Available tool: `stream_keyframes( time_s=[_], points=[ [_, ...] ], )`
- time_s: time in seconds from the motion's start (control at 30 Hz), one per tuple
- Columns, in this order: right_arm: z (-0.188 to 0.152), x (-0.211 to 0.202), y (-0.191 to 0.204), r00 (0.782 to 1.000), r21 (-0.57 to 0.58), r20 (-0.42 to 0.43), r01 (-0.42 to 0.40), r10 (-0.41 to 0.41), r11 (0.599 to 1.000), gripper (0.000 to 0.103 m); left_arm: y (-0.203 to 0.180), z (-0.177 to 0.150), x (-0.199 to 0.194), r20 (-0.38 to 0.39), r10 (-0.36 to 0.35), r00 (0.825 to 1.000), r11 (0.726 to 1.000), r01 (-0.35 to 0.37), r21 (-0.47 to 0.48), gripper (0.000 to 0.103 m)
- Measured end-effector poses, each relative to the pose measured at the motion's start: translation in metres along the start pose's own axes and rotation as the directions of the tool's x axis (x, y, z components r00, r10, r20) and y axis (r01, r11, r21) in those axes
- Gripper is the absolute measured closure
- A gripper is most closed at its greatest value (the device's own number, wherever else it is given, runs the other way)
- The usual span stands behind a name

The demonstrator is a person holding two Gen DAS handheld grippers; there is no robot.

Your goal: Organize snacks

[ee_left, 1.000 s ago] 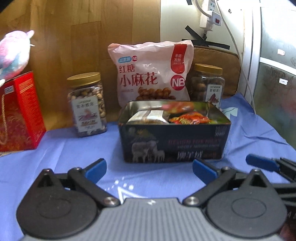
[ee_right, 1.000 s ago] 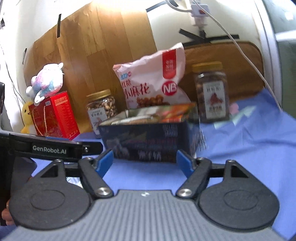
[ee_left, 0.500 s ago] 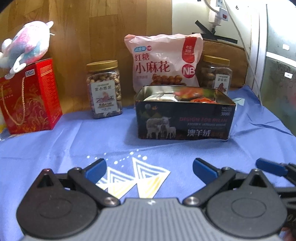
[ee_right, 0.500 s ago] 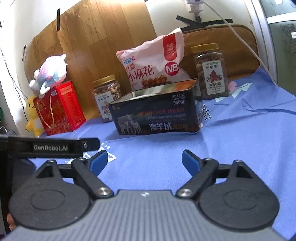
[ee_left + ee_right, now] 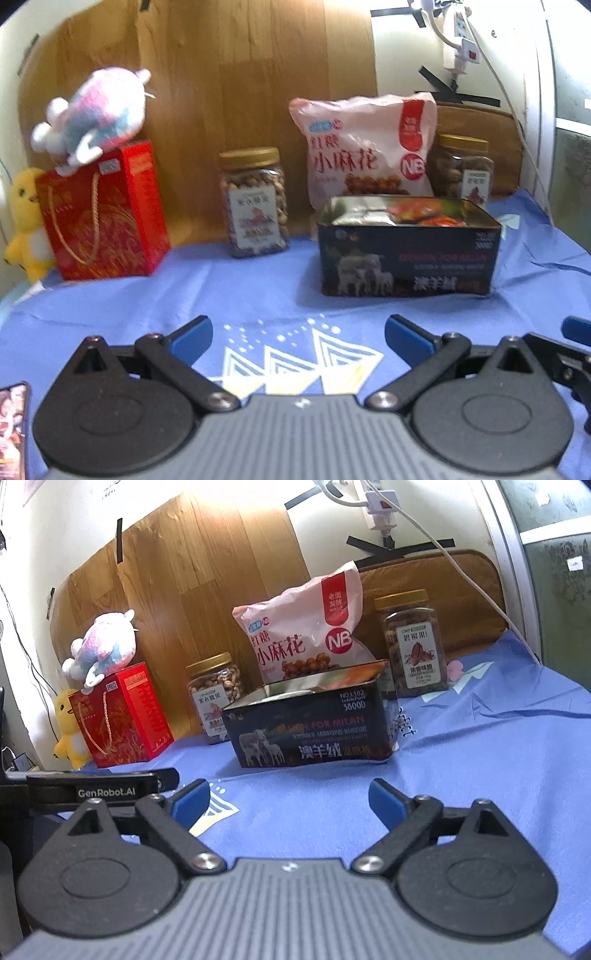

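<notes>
Left gripper (image 5: 298,334) and right gripper (image 5: 289,800): fingers apart, empty, near front edge of table (image 5: 480,768). Tin (image 5: 314,727) mid-table, packets (image 5: 410,214) inside. Risk: crowded jars (image 5: 415,644) and bag (image 5: 306,635) behind tin topple if reach clips them.

Both grippers have drawn back from the black tin (image 5: 406,254), which now sits smaller and higher, in mid-frame, in both wrist views. The left wrist view now takes in the yellow chick toy (image 5: 26,221) at left and a phone (image 5: 13,428) at lower left.
</notes>
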State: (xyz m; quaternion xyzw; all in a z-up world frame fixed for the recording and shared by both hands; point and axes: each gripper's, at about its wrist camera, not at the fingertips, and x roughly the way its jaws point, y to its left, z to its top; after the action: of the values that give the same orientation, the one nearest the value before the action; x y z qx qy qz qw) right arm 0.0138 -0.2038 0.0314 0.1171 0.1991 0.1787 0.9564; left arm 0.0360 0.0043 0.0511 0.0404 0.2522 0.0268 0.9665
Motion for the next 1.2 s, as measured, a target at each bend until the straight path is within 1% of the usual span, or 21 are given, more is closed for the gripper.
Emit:
stream_keyframes(
  time_s=[0.07, 0.13, 0.27, 0.4, 0.67, 1.07, 1.2],
  points=[
    [0.000, 0.000, 0.001, 1.000, -0.006, 0.004, 0.002, -0.002, 1.000, 0.008, -0.003, 0.000, -0.002, 0.022, 0.044, 0.999, 0.999, -0.044, 0.020, 0.000],
    [0.000, -0.001, 0.001, 1.000, -0.009, 0.009, 0.004, -0.004, 1.000, 0.008, -0.006, -0.001, -0.003, 0.035, 0.068, 0.997, 0.997, -0.069, 0.039, 0.000],
    [0.001, -0.002, -0.001, 1.000, 0.000, 0.019, 0.007, -0.007, 1.000, 0.008, -0.011, -0.004, -0.002, 0.023, 0.050, 0.998, 0.996, -0.052, 0.067, 0.000],
    [0.001, -0.003, -0.002, 1.000, 0.005, 0.023, 0.009, -0.009, 1.000, 0.008, -0.015, -0.006, -0.001, 0.009, 0.060, 0.998, 0.995, -0.061, 0.085, 0.000],
    [0.000, -0.004, -0.002, 1.000, 0.007, 0.022, 0.008, -0.008, 1.000, 0.008, -0.014, -0.007, 0.004, -0.040, 0.063, 0.997, 0.995, -0.059, 0.085, 0.000],
    [-0.001, -0.004, -0.001, 1.000, 0.012, 0.019, 0.012, -0.012, 1.000, 0.008, -0.012, -0.011, 0.008, -0.071, 0.075, 0.995, 0.993, -0.068, 0.100, 0.000],
    [-0.001, -0.004, -0.001, 1.000, 0.012, 0.017, 0.012, -0.012, 1.000, 0.008, -0.010, -0.010, 0.008, -0.071, 0.082, 0.994, 0.992, -0.074, 0.100, 0.000]
  ],
)
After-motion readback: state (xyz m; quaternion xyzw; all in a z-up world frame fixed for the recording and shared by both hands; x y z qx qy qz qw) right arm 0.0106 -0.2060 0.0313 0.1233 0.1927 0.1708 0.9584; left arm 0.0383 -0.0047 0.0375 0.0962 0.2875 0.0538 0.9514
